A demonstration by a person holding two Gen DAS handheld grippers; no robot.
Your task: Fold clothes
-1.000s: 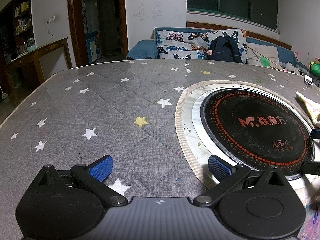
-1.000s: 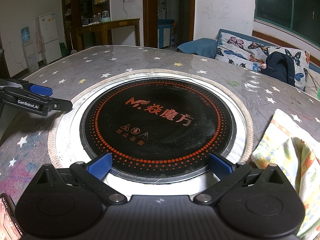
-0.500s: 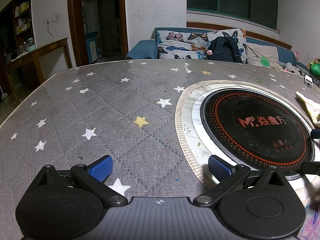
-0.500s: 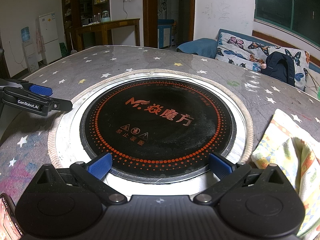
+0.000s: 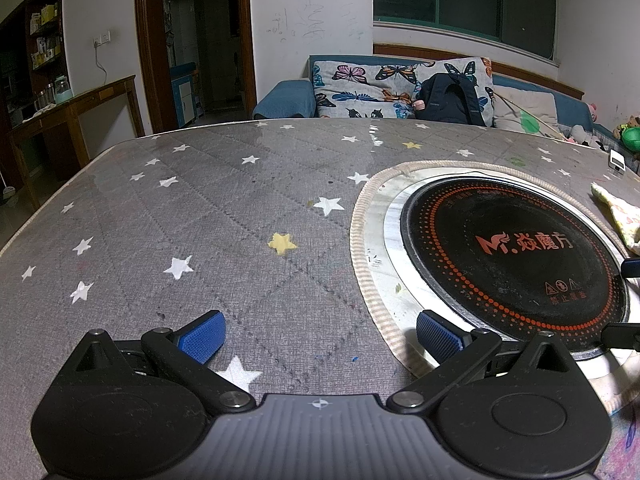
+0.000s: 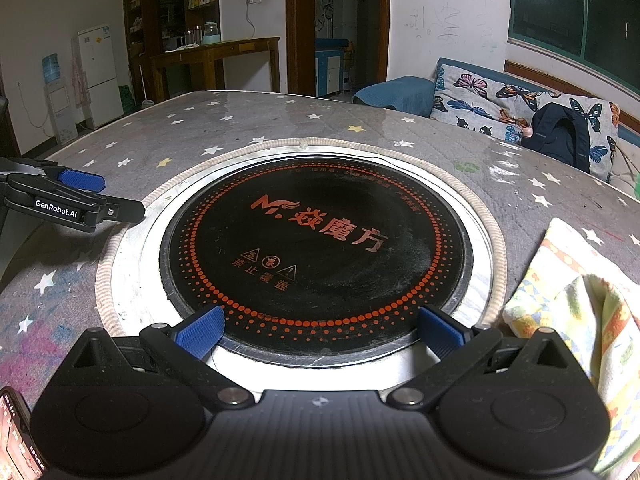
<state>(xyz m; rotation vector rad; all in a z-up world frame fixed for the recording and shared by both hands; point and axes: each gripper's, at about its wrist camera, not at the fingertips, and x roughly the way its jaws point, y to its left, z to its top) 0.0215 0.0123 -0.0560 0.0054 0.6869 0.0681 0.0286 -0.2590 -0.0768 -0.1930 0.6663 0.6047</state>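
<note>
From the left wrist view, the left gripper sits low over the grey star-printed tabletop, its blue-padded fingers spread wide with nothing between them. The round black cooktop set into the tabletop lies ahead to its right. The pastel patterned cloth rests on the tabletop at the far right edge, beyond the cooktop and well apart from this gripper. A black backpack leans on the butterfly-print sofa behind.

From the right wrist view, the right gripper hangs over the near rim of the cooktop, fingers likewise parted and empty. The cloth lies bunched just beside its right finger, on the tabletop, not touching it as far as can be told. The left gripper pokes in from the left, at the cooktop's rim.
</note>
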